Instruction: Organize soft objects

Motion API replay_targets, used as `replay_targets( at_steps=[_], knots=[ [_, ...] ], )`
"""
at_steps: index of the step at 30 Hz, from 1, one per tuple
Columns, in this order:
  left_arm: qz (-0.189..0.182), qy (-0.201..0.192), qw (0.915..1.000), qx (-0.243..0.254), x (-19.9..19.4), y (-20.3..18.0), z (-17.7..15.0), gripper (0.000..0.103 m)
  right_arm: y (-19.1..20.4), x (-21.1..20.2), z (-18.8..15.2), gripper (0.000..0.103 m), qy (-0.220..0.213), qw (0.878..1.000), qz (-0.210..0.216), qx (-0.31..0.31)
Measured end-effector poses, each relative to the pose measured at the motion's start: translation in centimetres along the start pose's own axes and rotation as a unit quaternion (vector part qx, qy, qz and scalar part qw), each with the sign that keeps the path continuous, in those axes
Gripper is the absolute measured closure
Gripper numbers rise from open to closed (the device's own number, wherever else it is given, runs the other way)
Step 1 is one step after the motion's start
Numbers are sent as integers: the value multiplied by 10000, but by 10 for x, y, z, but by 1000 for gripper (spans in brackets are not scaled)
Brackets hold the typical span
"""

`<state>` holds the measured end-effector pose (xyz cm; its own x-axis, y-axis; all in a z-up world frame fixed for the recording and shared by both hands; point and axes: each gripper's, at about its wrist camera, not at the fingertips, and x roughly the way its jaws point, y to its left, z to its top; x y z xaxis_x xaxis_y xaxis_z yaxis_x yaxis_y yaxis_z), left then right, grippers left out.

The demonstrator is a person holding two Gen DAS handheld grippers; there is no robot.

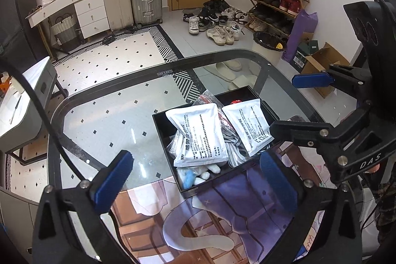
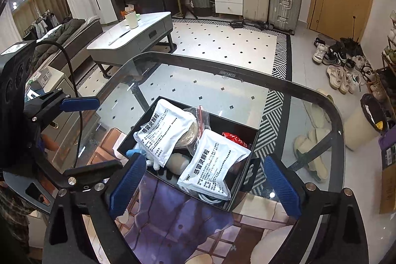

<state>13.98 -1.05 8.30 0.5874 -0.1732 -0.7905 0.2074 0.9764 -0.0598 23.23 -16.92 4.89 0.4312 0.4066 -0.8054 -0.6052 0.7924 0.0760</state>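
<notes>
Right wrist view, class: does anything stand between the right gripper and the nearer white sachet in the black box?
Nothing visible does. The right gripper is open, and the nearer white sachet lies uncovered on top of the black box, just beyond its fingertips.

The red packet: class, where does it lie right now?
The red packet lies inside the black box, at its far right corner in the right wrist view, partly hidden behind the nearer white pouch.
</notes>
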Motion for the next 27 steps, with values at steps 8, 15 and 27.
replay_targets(
  at_steps=[8,15,27],
  knots=[
    [207,-393,9990,-78,-26,-1,-15,0,-3,-27,-12,1,-523,9984,-174,158],
    [300,-650,9972,-228,-32,-1,-28,0,-4,-40,-28,1,-931,9949,-380,63],
    [297,-1410,9866,-766,-30,5,-56,0,-15,-21,-66,1,-1218,9915,-401,229]
  ],
)
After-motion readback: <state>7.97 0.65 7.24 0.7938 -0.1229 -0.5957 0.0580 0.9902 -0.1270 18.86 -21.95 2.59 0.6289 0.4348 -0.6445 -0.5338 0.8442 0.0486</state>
